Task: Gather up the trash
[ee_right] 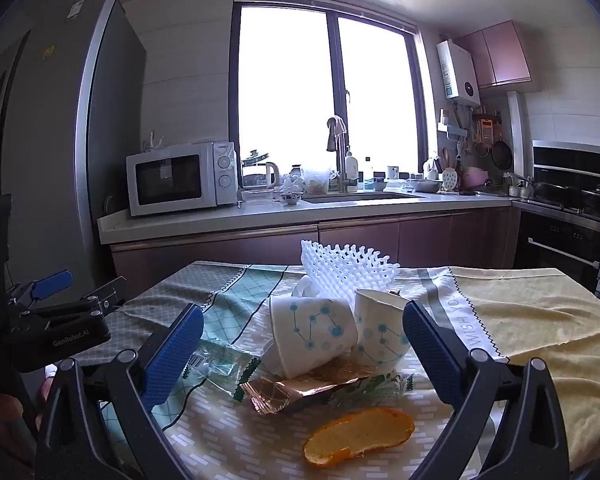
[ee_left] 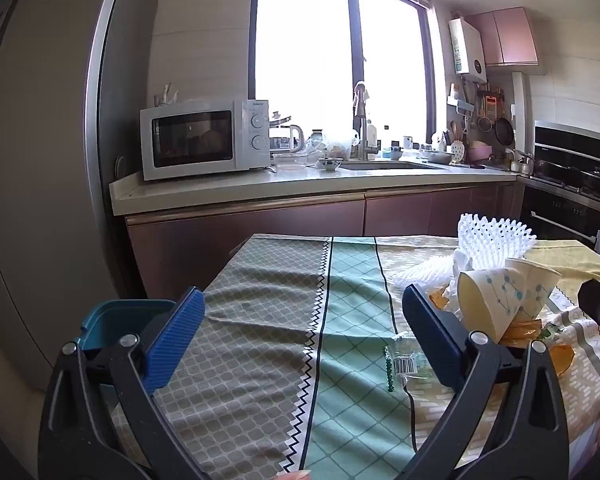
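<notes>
light: daylight through my window [ee_left: 340, 68], blown out white | room: dim, cabinets [ee_right: 280, 248] in shadow | edges: dark corners, fridge [ee_left: 40, 160] bowed (fisheye) | focus: sharp on my tablecloth [ee_right: 520, 312], no blur

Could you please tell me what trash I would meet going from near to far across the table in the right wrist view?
Orange peel → gold foil wrapper → paper cups → white foam fruit net.
</notes>
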Available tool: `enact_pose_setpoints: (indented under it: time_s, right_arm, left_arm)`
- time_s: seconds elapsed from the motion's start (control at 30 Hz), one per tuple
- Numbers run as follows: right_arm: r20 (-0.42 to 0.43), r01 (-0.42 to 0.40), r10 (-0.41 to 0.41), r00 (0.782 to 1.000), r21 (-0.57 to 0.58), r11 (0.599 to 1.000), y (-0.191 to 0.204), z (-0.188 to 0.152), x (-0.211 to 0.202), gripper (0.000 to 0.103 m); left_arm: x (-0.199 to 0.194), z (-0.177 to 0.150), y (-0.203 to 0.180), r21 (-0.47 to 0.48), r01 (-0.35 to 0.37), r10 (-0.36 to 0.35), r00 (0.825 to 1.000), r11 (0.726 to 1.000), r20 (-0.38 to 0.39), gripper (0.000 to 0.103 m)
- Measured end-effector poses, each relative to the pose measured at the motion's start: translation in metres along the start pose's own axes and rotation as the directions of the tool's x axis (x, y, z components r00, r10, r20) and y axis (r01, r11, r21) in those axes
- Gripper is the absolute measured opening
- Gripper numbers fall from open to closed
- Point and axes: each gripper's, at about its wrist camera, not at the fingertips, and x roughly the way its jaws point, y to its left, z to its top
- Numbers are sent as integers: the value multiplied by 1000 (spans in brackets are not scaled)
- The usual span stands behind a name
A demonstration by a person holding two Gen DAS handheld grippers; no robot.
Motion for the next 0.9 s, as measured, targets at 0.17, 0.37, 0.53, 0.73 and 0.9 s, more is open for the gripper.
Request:
enact_pose_setpoints:
  time_s: [0.17, 0.37, 0.53, 0.73, 0.9]
  right_arm:
    - [6, -3, 3, 1000, 1, 1000, 3, -1, -2, 96]
    - [10, -5, 5, 1000, 3, 1000, 4, -1, -3, 96]
    - [10, -6, 6, 1000, 3, 1000, 5, 0, -5, 96]
    - [12, -9, 9, 1000, 3, 1000, 7, 1, -6, 96]
    - [12, -8, 8, 1000, 4, 1000, 7, 1, -6, 96]
  left_arm:
    - [0, 0, -1, -2, 2, -2, 1000, 1000, 2, 97]
    - [-4, -1, 1, -6, 0, 0, 1000, 1000, 5, 97]
    - [-7, 2, 6, -13, -4, 4, 1000, 1000, 10, 97]
    - [-9, 3, 7, -16, -7, 8, 1000, 1000, 16, 97]
    - [-9, 4, 7, -18, -8, 8, 1000, 1000, 19, 97]
